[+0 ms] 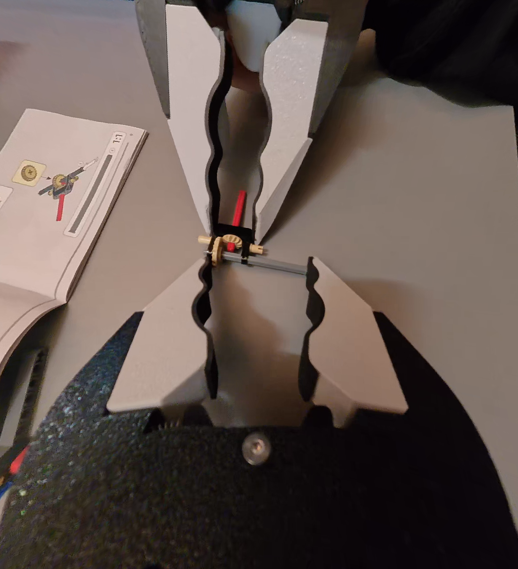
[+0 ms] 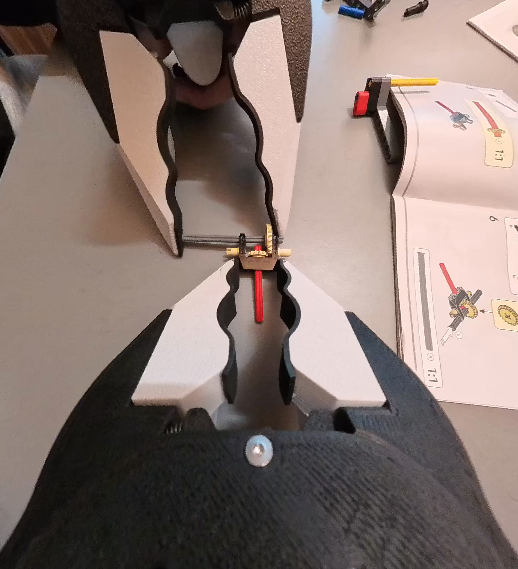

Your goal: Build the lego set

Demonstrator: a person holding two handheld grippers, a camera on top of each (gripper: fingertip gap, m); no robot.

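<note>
Gear-on-rod step, small lego piece (image 2: 257, 258) held between two grippers above the grey table (image 2: 51, 215).

Right gripper (image 2: 257, 265) clamped on the black block, red rod (image 2: 258, 297) running back between its fingers. Left gripper (image 1: 256, 261) spanning the long grey rod (image 1: 270, 261), one fingertip at the tan gear (image 1: 217, 251), the other at the rod's far end; a squeeze, by the look of it. Next, likely: press gear along the rod toward the block, matching the open booklet (image 2: 467, 292) just beside the piece.
</note>
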